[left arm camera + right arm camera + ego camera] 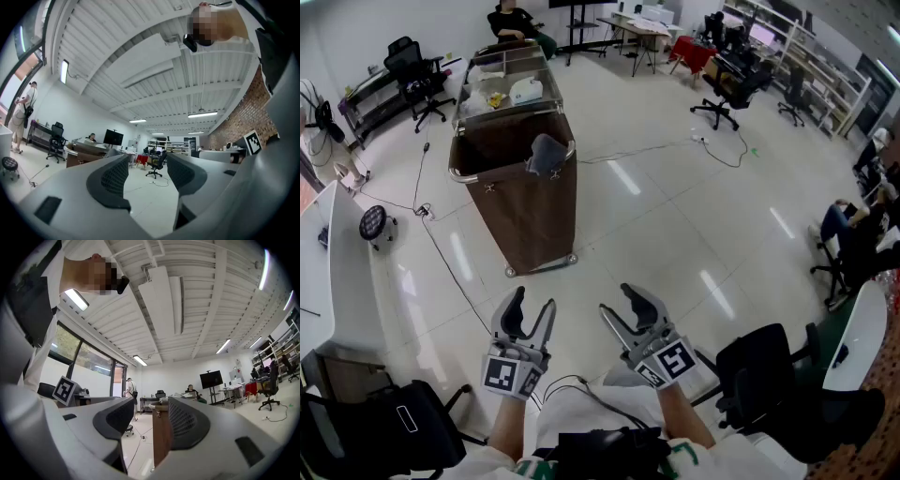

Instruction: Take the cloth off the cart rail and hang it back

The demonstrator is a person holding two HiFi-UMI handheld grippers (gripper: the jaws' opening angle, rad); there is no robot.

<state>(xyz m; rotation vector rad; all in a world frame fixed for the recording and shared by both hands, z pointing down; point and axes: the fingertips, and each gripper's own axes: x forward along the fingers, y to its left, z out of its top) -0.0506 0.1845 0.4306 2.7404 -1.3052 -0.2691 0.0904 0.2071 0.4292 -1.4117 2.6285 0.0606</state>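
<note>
Jaws stand apart and empty on both our left gripper and our right gripper, held close to us and well short of the cart. The grey cloth hangs over the cart rail near its right corner. We judge this the approach step. Next we need to step closer and reach one gripper to the cloth.

Both tongs raised, parted, empty.
</note>
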